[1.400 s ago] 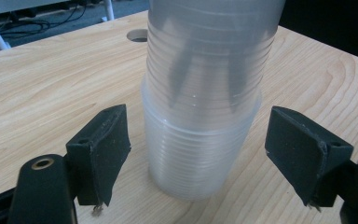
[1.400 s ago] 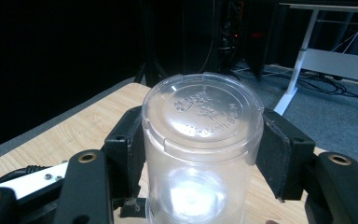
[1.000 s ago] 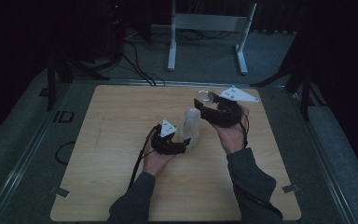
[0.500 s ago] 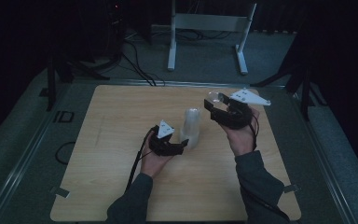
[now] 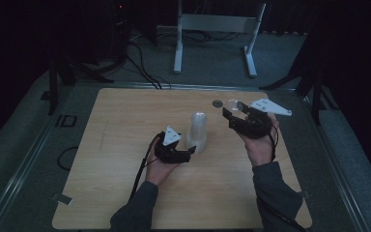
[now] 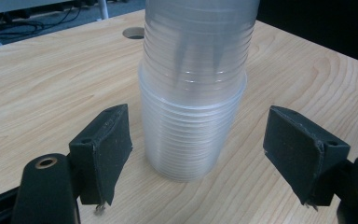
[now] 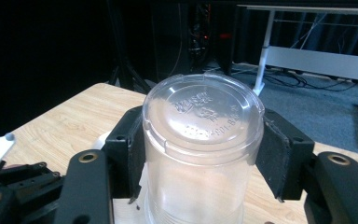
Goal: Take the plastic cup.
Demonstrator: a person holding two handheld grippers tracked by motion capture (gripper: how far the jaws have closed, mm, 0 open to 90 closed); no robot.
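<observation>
- Since the earlier frames, the right gripper (image 5: 235,112) has carried one clear plastic cup (image 5: 233,104) off the stack of cups (image 5: 197,131) and away to the person's right, so it now hangs near the far right part of the counter (image 5: 125,145), well apart from the stack.
- From the right gripper view, that cup (image 7: 204,149) sits upside down between the two black jaws, its embossed base facing up; both pads press its sides, so the gripper is clamped on it.
- Left gripper (image 5: 186,151) rests low on the counter just beside the foot of the stack, which stands upright near the middle of the wooden top.
- Through the left gripper view, the stack of cups (image 6: 193,93) stands between the two jaws, which are spread wide with a clear gap on each side and touch nothing.
- Beyond the stack in that view lies a round hole (image 6: 135,32) in the counter; the high view shows it (image 5: 217,103) just left of the held cup.
</observation>
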